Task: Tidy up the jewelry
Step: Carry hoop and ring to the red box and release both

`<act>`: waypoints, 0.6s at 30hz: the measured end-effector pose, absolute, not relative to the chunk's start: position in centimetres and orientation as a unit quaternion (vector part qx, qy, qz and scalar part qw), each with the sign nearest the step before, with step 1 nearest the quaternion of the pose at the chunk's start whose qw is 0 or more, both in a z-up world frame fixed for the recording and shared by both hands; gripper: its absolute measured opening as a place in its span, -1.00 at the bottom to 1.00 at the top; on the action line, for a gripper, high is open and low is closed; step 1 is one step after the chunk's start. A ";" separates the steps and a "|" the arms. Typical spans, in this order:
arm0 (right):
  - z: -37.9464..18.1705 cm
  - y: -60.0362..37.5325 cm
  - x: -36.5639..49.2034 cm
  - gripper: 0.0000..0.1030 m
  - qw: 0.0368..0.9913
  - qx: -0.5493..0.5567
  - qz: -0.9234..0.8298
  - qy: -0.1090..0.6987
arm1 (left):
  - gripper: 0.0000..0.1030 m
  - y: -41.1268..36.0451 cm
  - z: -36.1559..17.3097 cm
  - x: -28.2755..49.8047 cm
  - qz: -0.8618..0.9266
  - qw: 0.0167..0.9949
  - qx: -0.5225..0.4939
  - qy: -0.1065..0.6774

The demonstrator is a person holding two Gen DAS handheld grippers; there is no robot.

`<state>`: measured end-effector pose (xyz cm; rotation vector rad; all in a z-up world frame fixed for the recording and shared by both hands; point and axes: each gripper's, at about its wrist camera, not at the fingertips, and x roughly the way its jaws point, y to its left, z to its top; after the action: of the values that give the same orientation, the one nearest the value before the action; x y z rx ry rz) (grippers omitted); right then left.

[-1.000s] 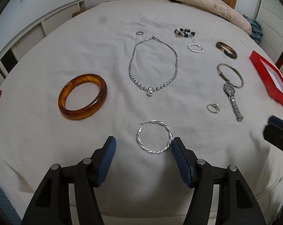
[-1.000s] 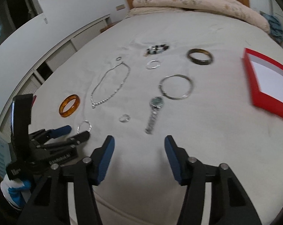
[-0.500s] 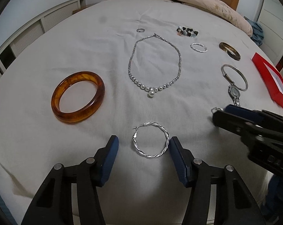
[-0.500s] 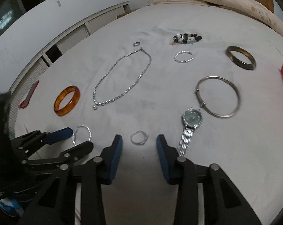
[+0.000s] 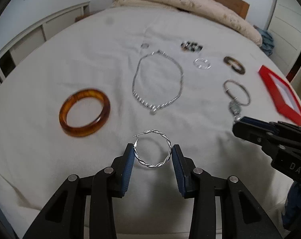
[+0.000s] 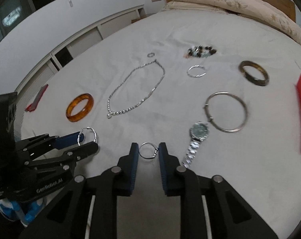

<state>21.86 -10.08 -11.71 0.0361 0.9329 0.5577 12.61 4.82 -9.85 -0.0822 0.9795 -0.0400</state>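
Note:
A twisted silver hoop earring lies on the white bed sheet. My left gripper has its closing jaws around the hoop, and the blue pads touch both its sides. The right wrist view shows the same hoop at the left gripper's tips. A small silver ring with a stone lies between the closing jaws of my right gripper, with a thin gap showing at the right pad. The right gripper enters the left wrist view from the right.
Spread on the sheet are an amber bangle, a pearl necklace, a watch, a thin silver bangle, a dark bangle, a second hoop, a bead bracelet and a tiny ring. A red box sits at the right.
Both grippers' jaws have narrowed. The left came forward until the hoop lay between its pads. The right swung left from the watch and box to the small ring.

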 end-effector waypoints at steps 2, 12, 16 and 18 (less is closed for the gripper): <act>-10.7 -11.3 21.2 -0.63 0.861 0.024 0.260 0.437 | -0.27 4.0 -8.6 12.5 -0.027 0.886 -0.033 0.461; -5.6 -27.6 19.9 -0.63 0.904 0.064 0.139 0.399 | -0.27 -8.7 -3.5 17.2 -0.150 0.888 0.006 0.436; -5.2 -36.6 21.7 -0.63 0.912 0.072 0.073 0.396 | -0.27 -17.2 -2.6 21.2 -0.216 0.876 0.024 0.430; -5.5 -40.1 23.3 -0.63 0.910 0.076 0.061 0.404 | -0.27 -20.7 -2.6 22.7 -0.237 0.870 0.031 0.432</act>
<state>23.31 -40.09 -5.51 0.1572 0.8328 0.1248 22.66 -20.67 -2.64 0.0650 0.9027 -0.4966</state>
